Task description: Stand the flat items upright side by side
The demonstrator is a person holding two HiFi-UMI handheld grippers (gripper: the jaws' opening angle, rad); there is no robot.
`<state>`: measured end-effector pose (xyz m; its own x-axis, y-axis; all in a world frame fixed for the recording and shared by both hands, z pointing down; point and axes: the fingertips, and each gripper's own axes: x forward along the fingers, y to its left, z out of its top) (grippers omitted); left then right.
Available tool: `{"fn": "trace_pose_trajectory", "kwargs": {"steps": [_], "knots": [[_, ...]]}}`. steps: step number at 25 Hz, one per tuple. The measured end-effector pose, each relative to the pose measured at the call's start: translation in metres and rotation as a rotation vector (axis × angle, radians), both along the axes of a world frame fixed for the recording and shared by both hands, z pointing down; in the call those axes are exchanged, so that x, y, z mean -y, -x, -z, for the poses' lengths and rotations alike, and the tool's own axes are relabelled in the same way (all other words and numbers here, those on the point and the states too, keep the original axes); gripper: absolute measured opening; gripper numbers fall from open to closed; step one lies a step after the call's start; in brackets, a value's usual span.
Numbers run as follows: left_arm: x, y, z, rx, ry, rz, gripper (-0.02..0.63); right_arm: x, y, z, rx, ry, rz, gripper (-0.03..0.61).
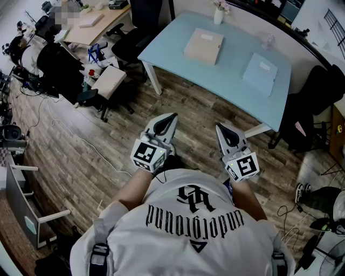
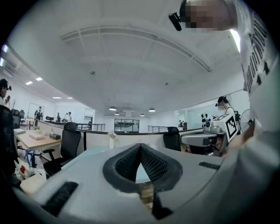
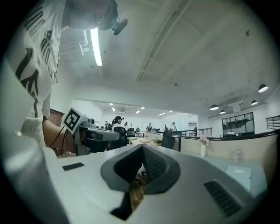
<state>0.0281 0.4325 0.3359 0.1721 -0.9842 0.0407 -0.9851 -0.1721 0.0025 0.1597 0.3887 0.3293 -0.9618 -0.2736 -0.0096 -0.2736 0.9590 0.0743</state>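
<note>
Two flat items lie on the pale blue table [image 1: 178, 59]: a thick beige book [image 1: 204, 46] at the centre and a thin light-blue book [image 1: 260, 73] to its right. My left gripper [image 1: 172, 115] and right gripper [image 1: 219, 128] are held level over the wood floor, short of the table's near edge, both shut and empty. In the left gripper view the jaws [image 2: 141, 146] meet at their tips with the table behind them. The right gripper [image 3: 142, 147] looks the same in its own view.
A small white vase [image 1: 218, 14] and a clear bottle [image 1: 268, 40] stand at the table's far edge. Black office chairs [image 1: 135, 38] stand left and right of the table. A wooden desk [image 1: 97, 24] and seated people are at the left. Cables lie on the floor.
</note>
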Motion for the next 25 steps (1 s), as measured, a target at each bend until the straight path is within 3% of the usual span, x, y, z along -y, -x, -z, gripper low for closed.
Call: {"fn": "trace_pose_trajectory", "kwargs": {"steps": [12, 16, 18, 19, 20, 23, 25], "knots": [[0.034, 0.033, -0.001, 0.002, 0.002, -0.014, -0.002, 0.032, 0.033, -0.003, -0.005, 0.000, -0.027, 0.005], [0.049, 0.059, -0.005, 0.023, 0.000, -0.008, 0.002, 0.058, 0.053, -0.003, 0.017, 0.013, -0.100, 0.006], [0.059, 0.076, -0.008, 0.028, 0.002, -0.013, 0.173, 0.073, 0.068, -0.006, 0.019, 0.027, -0.139, 0.018], [0.064, 0.086, -0.009, 0.021, 0.004, -0.015, 0.229, 0.079, 0.078, -0.007, 0.016, 0.035, -0.147, 0.139], [0.069, 0.098, -0.010, 0.012, 0.006, -0.014, 0.260, 0.084, 0.089, -0.009, 0.012, 0.043, -0.152, 0.198], [0.085, 0.136, -0.012, 0.004, 0.016, -0.021, 0.331, 0.099, 0.124, -0.012, -0.006, 0.044, -0.173, 0.219], [0.095, 0.160, -0.011, 0.009, 0.023, -0.032, 0.333, 0.107, 0.147, -0.011, -0.013, 0.048, -0.186, 0.219]]}}
